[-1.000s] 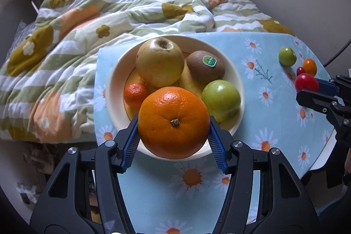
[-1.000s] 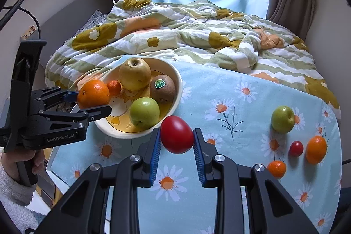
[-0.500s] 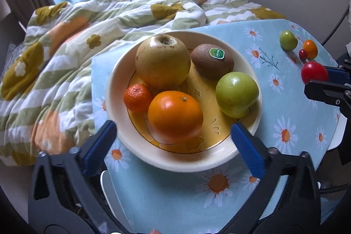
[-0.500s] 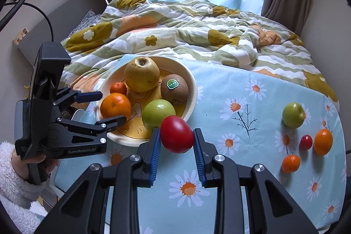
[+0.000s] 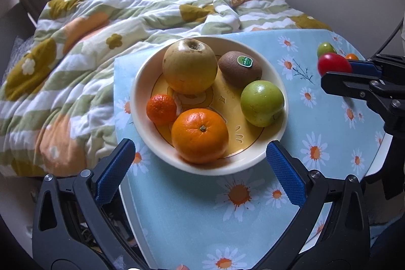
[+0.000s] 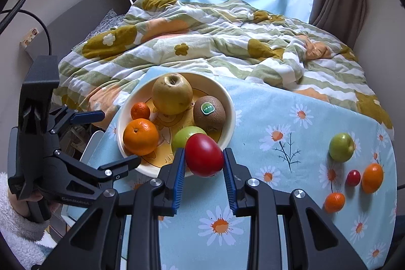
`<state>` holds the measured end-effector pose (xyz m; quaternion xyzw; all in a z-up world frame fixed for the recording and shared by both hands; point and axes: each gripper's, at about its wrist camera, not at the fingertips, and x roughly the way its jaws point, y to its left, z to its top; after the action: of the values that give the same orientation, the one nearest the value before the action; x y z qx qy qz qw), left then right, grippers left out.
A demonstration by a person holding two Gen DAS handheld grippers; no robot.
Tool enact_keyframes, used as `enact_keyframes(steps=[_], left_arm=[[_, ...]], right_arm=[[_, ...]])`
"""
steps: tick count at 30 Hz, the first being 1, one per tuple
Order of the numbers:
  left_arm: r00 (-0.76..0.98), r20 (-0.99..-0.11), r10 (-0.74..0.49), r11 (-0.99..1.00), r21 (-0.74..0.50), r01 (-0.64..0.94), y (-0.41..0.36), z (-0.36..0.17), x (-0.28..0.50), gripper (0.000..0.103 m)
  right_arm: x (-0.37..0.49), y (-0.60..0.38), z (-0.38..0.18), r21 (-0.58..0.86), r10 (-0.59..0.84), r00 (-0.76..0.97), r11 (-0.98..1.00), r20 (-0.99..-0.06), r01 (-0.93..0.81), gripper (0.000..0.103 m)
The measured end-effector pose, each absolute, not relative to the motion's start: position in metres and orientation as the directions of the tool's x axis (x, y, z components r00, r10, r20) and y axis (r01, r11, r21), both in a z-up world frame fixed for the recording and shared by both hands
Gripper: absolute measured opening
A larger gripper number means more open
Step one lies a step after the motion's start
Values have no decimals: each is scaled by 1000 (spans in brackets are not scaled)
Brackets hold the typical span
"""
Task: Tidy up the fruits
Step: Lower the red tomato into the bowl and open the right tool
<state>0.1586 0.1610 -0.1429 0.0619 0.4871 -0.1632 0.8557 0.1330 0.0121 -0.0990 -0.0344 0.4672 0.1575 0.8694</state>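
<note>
Surface (image 6: 316,118): 4 fruits left loose at its right end.
Bowl (image 5: 141,82): holds 5 fruits, including large orange (image 5: 200,135), near the front rim.
Left claw (image 5: 200,176): spread wide, empty.
Right claw (image 6: 204,163): pinching red fruit (image 6: 204,155), just short of the bowl, not yet delivered.

Black frames; blue-padded fingers (image 5: 115,171); seemingly fleecy sleeve (image 6: 15,227)

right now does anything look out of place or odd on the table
Nothing is spilled or damaged. Four fruits lie loose on the cloth outside the bowl: a green apple, a small red fruit, an orange one and a mandarin. The right gripper holds a red fruit.
</note>
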Motion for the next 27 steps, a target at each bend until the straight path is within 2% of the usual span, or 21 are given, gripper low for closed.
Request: enact_keyframes(steps=[11,23,24,25,26,27], left_arm=[[485,-856,-180,968,-67,241,175,-133,142,103],[463,-875,-144,982,-68,176,191,-146,136,103],[461,-876,-143,982,-69,175,191,-147,135,103],[459,-877,-142,982,-68,174,191,-147,134,103],[458,-878,-142,982,-68,173,191,-147,134,103],[458,-878,-142,983,-69,173,191,-146,133,103]], right_arm=[[163,45,-111,118,341,449,883,-826,-454,27],[183,68,-139,100,345,416,855,-841,-508,27],[184,68,-139,104,349,416,855,-840,-509,29],[183,68,-138,109,356,415,852,-837,-511,42],[183,68,-137,110,360,420,852,-833,-512,66],[182,68,-136,111,365,427,851,-827,-513,77]])
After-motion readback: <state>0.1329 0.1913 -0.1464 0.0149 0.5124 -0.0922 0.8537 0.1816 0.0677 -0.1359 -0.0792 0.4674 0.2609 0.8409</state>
